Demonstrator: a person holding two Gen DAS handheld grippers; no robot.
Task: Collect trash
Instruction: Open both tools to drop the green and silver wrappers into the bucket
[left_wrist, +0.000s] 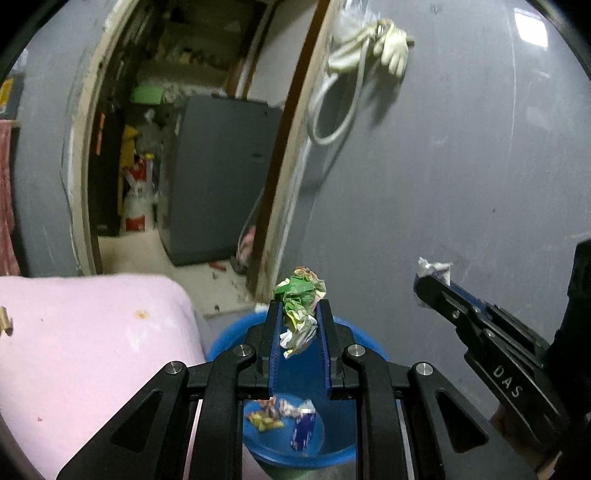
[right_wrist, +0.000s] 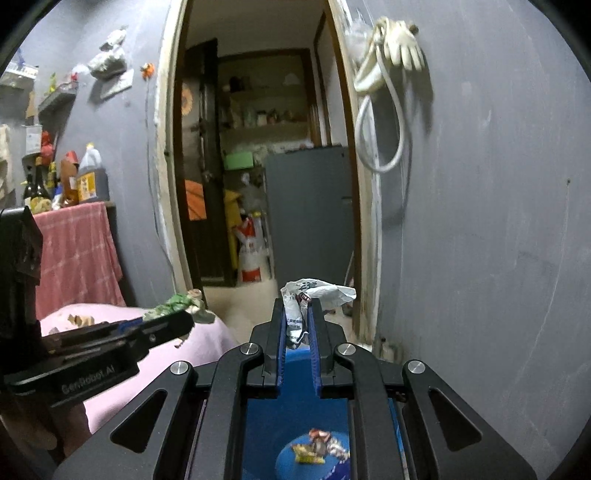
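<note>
My left gripper (left_wrist: 300, 308) is shut on a crumpled green and white wrapper (left_wrist: 301, 306), held above a blue bin (left_wrist: 236, 332). Several wrappers (left_wrist: 284, 415) lie on the bin's bottom. My right gripper (right_wrist: 298, 306) is shut on a crumpled white wrapper (right_wrist: 314, 295), also over the blue bin (right_wrist: 295, 424), where bits of trash (right_wrist: 319, 446) show below. In the left wrist view the right gripper (left_wrist: 424, 280) comes in from the right with its white wrapper (left_wrist: 436, 267). In the right wrist view the left gripper (right_wrist: 184, 314) comes in from the left with the green wrapper (right_wrist: 175, 302).
A pink-covered surface (left_wrist: 92, 350) sits left of the bin, with small scraps (right_wrist: 79, 319) on it. A grey wall (left_wrist: 461, 184) rises behind, with a white glove and hose (left_wrist: 369, 48) hung on it. An open doorway (right_wrist: 258, 166) shows a grey cabinet (right_wrist: 310, 210). Bottles (right_wrist: 88, 177) stand far left.
</note>
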